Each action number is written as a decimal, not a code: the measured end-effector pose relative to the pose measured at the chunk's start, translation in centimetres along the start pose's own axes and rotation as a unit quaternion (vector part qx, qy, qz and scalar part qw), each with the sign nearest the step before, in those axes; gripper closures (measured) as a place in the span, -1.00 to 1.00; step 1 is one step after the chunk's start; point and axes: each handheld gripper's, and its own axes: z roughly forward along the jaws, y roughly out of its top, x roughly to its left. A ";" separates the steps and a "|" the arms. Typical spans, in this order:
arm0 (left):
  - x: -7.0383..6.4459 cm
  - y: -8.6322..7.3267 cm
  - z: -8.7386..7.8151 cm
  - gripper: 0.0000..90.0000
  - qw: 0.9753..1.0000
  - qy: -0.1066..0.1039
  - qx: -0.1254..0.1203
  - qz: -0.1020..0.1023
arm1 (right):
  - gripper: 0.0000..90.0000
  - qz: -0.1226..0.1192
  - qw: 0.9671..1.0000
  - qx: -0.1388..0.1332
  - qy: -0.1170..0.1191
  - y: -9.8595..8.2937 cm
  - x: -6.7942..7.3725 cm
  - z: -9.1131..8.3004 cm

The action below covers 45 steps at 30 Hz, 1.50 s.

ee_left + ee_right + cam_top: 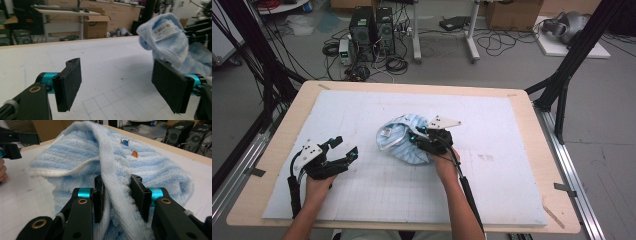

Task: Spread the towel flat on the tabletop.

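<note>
High view showed me a crumpled light-blue towel [404,139] lying near the middle of the white gridded mat [492,200] on the wooden counter [277,145], nothing else around it. My right hand-held gripper [422,136] was clenched on a ribbed, fluffy fold of that towel, its woven edge band running between the pads. My left hand-held gripper [346,148] sat well apart to the left, released, jaws spread wide. A barcode label [165,30] clung to the plush cloth.
</note>
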 end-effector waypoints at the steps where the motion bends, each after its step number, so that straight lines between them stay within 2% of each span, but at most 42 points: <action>1: -0.1 0.2 0.1 -0.44 1.000 -0.010 -0.001 -0.002 | 0.48 -0.004 1.000 -0.001 -0.002 -0.1 0.1 -0.1; 2: -0.1 0.2 0.1 -0.43 1.000 -0.010 -0.001 -0.002 | 0.48 -0.004 1.000 -0.001 -0.002 -0.1 0.1 -0.1; 5: -0.7 0.9 1.0 -0.42 0.999 -0.039 -0.006 -0.006 | 0.48 -0.016 1.000 0.000 -0.004 -0.4 0.3 -0.3; 9: -1.4 1.8 2.8 -0.39 0.997 -0.072 0.013 -0.002 | 0.48 -0.031 0.999 -0.003 -0.005 -0.6 0.5 -0.5; 11: -1.7 2.1 3.9 -0.37 0.996 -0.082 0.037 0.007 | 0.47 -0.035 0.999 -0.005 -0.003 -0.7 0.5 -0.5; 13: -2.1 2.1 5.0 -0.35 0.994 -0.094 0.051 0.008 | 0.47 -0.033 0.999 -0.002 -0.005 -0.8 0.6 -0.5; 14: -2.2 2.1 5.4 -0.27 0.993 -0.099 0.059 0.009 | 0.46 -0.037 0.999 -0.002 -0.004 -0.9 0.5 -0.5; 16: -2.6 1.8 6.4 -0.23 0.990 -0.115 0.082 0.002 | 0.45 -0.036 0.999 -0.001 -0.008 -0.9 0.5 -0.5; 19: -3.0 1.4 7.4 0.12 0.986 -0.127 0.106 0.005 | 0.45 -0.036 0.999 -0.002 -0.007 -1.0 0.5 -0.5; 20: -3.0 1.3 7.6 0.29 0.985 -0.129 0.115 0.005 | 0.45 -0.038 0.999 0.001 -0.010 -1.0 0.5 -0.5; 22: -2.9 1.2 7.8 0.74 0.983 -0.129 0.128 0.005 | 0.45 -0.042 0.999 0.006 -0.010 -1.0 0.5 -0.5; 23: -2.9 1.2 7.8 0.91 0.984 -0.123 0.127 0.006 | 0.44 -0.041 0.999 0.008 -0.011 -1.1 0.6 -0.5; 28: -2.5 1.9 7.1 0.94 0.988 -0.113 0.108 0.009 | 0.37 -0.049 0.998 0.023 -0.012 -1.5 0.5 -0.7; 31: -2.3 2.4 6.7 0.93 0.989 -0.109 0.099 0.013 | 0.12 -0.044 0.999 0.027 0.004 -1.7 0.4 -1.0; 32: -2.3 2.5 6.6 0.93 0.989 -0.108 0.098 0.015 | 0.12 -0.044 0.999 0.027 0.004 -1.7 0.4 -1.0; 33: -2.3 2.7 6.5 0.93 0.989 -0.108 0.098 0.018 | -0.03 -0.035 0.999 0.024 0.010 -1.6 0.4 -1.4; 35: -2.2 2.9 6.3 0.93 0.990 -0.107 0.095 0.020 | -0.11 -0.029 0.999 0.019 0.016 -1.5 0.4 -1.7; 36: -2.2 3.1 6.2 0.93 0.990 -0.106 0.093 0.023 | -0.21 -0.016 1.000 0.012 0.017 -1.3 0.2 -2.5; 37: -2.1 3.2 6.1 0.93 0.990 -0.104 0.090 0.023 | -0.21 -0.016 1.000 0.012 0.017 -1.3 0.2 -2.5; 38: -2.0 3.3 6.0 0.93 0.991 -0.103 0.088 0.022 | -0.21 -0.007 1.000 -0.002 0.020 -1.2 -0.2 -3.6; 39: -1.9 3.3 5.9 0.93 0.991 -0.102 0.087 0.022 | -0.21 -0.007 1.000 -0.002 0.020 -1.2 -0.2 -3.6; 41: -1.9 3.4 5.9 0.93 0.990 -0.104 0.088 0.021 | -0.19 0.002 1.000 -0.012 0.010 -1.1 -0.7 -4.6; 42: -1.9 3.4 5.8 0.93 0.990 -0.105 0.089 0.024 | -0.12 0.006 1.000 -0.009 -0.001 -1.0 -1.2 -5.2; 45: -2.0 3.4 5.8 0.93 0.990 -0.105 0.088 0.024 | -0.03 0.004 1.000 0.005 -0.004 -1.0 -1.3 -5.4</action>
